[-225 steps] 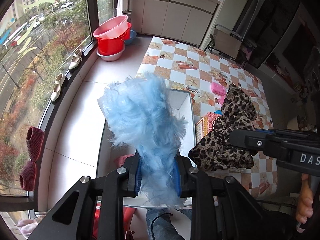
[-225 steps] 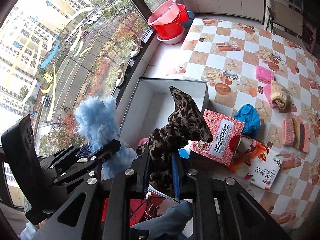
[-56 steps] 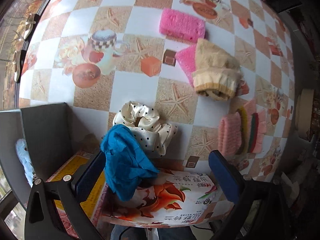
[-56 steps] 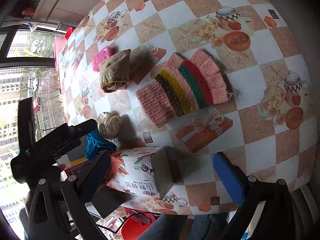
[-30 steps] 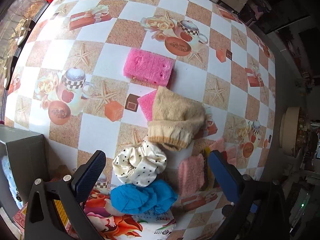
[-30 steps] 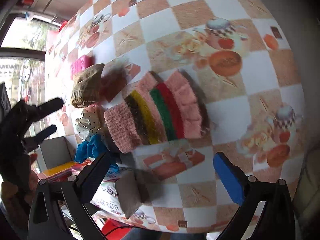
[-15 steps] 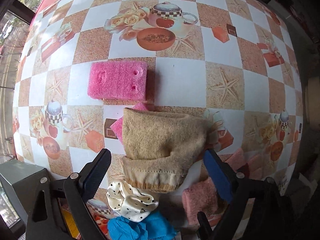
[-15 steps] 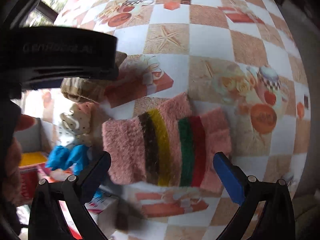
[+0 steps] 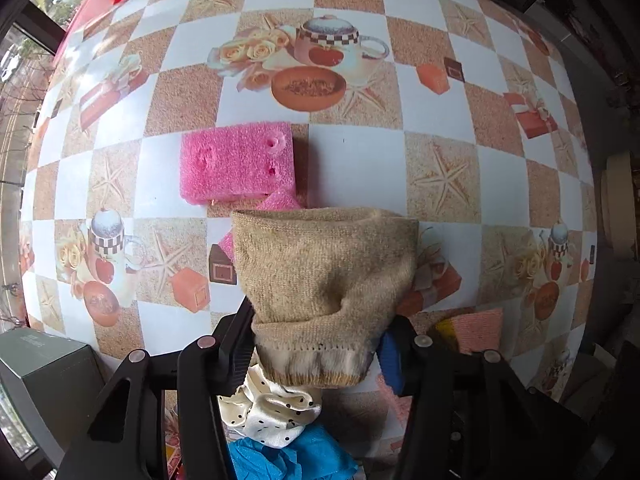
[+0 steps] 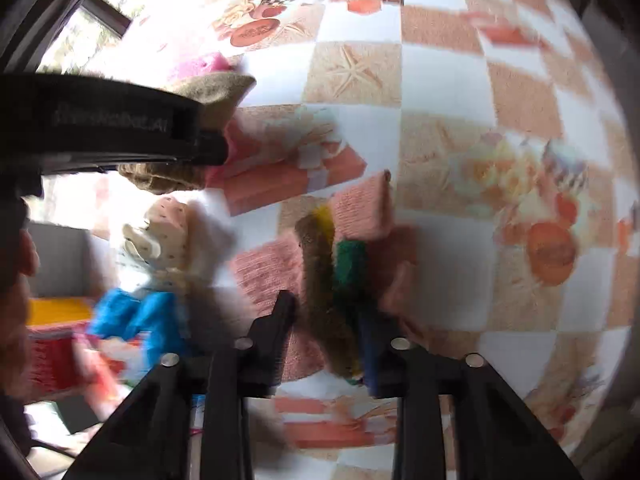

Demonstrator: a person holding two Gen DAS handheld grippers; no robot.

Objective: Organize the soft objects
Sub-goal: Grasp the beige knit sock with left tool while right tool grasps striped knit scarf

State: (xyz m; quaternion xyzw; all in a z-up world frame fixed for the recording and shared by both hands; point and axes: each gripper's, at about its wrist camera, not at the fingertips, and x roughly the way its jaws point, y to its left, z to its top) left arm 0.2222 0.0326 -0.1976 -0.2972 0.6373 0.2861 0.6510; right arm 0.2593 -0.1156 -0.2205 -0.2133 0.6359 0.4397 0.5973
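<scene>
Left gripper (image 9: 316,332) jaws just closing, pinching tan knit hat (image 9: 324,272) on tabletop (image 9: 440,152); right gripper (image 10: 326,320) just closing, clamped on striped knit piece (image 10: 320,264).

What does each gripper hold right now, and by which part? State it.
The left gripper, jaws just closing, grips the beige knit hat by its cuffed brim. The right gripper, also just closing, pinches the striped knit piece mid-stripes.
</scene>
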